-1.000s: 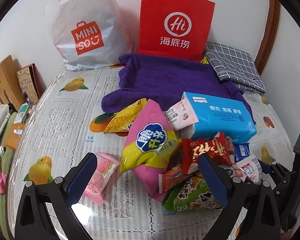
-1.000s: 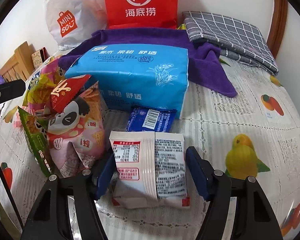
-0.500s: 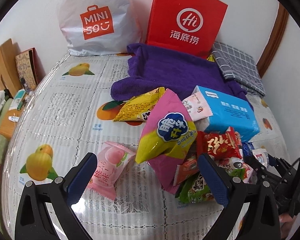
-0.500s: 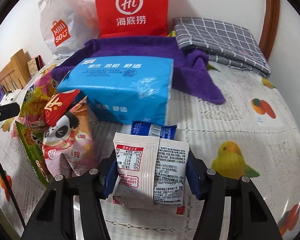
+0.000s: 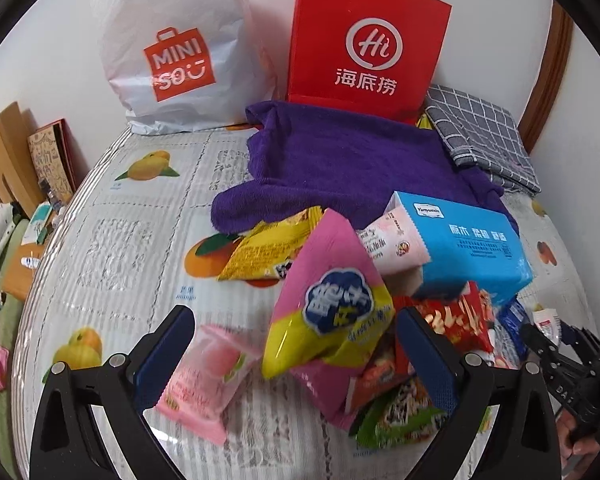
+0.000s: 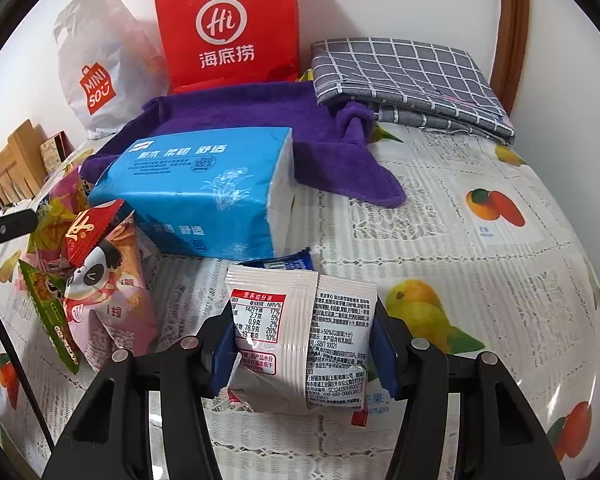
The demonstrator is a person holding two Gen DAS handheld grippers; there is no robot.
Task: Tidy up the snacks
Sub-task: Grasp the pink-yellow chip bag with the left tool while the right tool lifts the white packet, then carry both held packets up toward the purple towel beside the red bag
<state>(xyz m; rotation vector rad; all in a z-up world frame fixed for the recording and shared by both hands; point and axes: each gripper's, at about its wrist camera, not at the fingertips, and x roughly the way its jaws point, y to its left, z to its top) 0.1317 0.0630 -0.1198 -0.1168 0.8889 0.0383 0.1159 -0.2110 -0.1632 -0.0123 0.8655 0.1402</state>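
Observation:
A heap of snack packets lies on the fruit-print tablecloth (image 5: 112, 240). My left gripper (image 5: 294, 320) is open above its left side. A pink peach packet (image 5: 208, 372) sits by the left finger and a pink-and-yellow bag (image 5: 332, 312) fills the gap. Red (image 5: 456, 320), green (image 5: 400, 412) and yellow (image 5: 264, 248) packets lie around a blue tissue pack (image 5: 472, 248). My right gripper (image 6: 304, 320) is shut on a white snack packet (image 6: 300, 332), both pads pressing its sides. Behind it lie a small blue packet (image 6: 292, 262) and a panda packet (image 6: 104, 300).
A red paper bag (image 5: 364, 48) and a white Miniso bag (image 5: 176, 60) stand against the back wall. A purple towel (image 5: 348, 160) and a folded grey checked cloth (image 6: 404, 76) lie in front of them. Wooden furniture (image 5: 4, 148) borders the table's left edge.
The right jaws closed onto the white packet and raised it slightly, so it now hides most of the small blue packet. The left gripper drifted a little left, still open.

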